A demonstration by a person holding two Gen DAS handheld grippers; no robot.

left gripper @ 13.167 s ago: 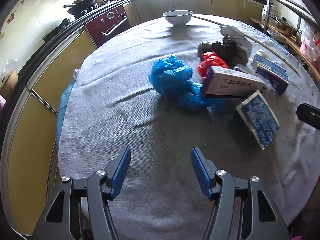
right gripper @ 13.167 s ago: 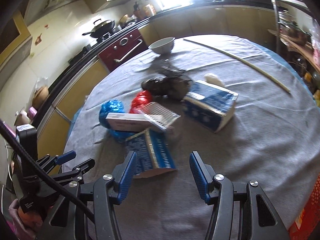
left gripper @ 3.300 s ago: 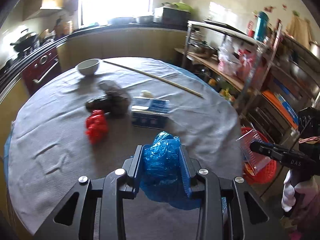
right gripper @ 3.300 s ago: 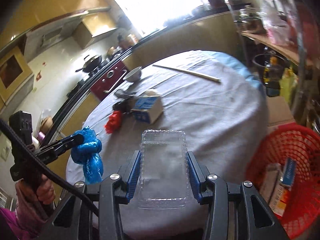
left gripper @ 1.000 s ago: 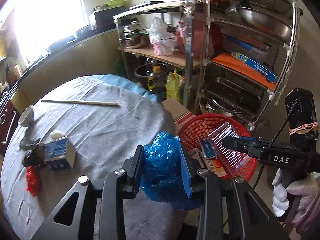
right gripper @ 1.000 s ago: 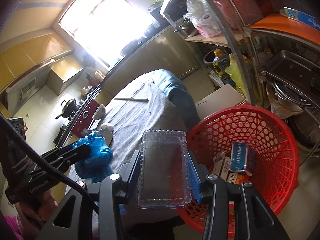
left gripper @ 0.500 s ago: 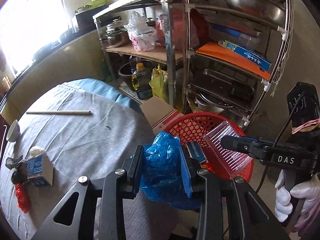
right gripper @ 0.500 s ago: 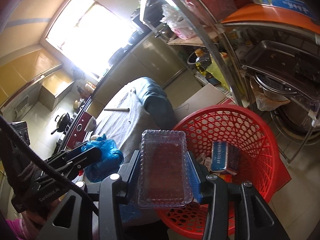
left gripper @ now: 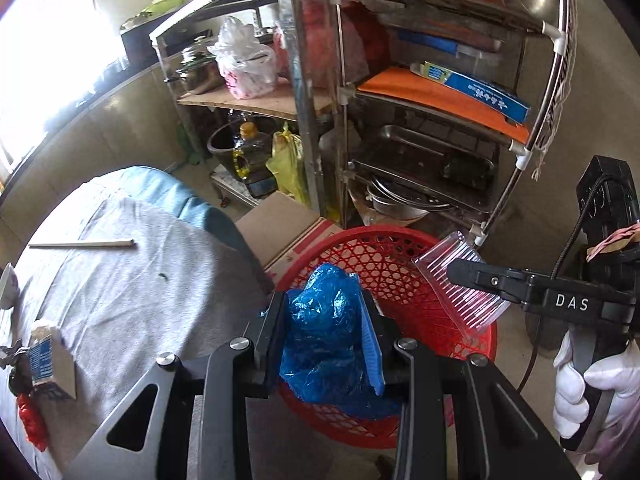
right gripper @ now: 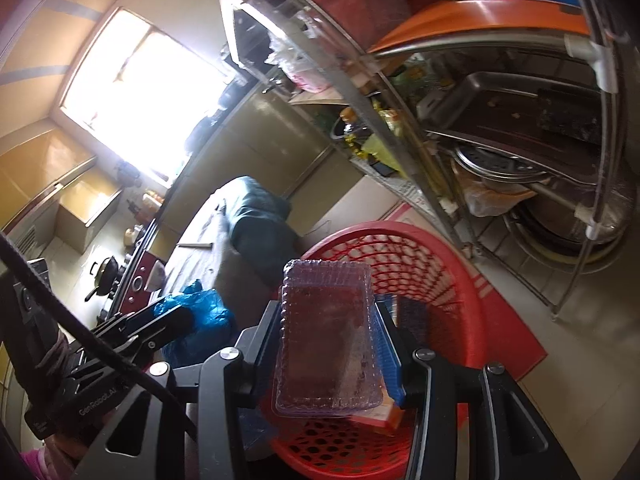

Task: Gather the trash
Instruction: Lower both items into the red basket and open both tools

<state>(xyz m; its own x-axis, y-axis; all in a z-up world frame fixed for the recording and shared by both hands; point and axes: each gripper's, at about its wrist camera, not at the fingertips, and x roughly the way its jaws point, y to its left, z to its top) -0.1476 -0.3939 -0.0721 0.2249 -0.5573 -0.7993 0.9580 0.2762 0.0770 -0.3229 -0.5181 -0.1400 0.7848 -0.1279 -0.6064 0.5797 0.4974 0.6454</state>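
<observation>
Left wrist view shows the left gripper [left gripper: 324, 336] clamping the blue bag [left gripper: 326, 340] above the red basket [left gripper: 384, 248]; the right gripper [right gripper: 328, 344] grips the clear tray [right gripper: 326, 340] at lower centre. Both should release only once fully over the basket.

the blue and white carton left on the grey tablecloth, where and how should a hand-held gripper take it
Judging from the left wrist view, grip the small blue and white carton across its two broad flat faces, near the middle, coming down from above. It stands upright on the round table's grey tablecloth, so those faces look parallel and should suit flat pads. Dark scraps crowd its left side; the table-centre side is freer.
</observation>
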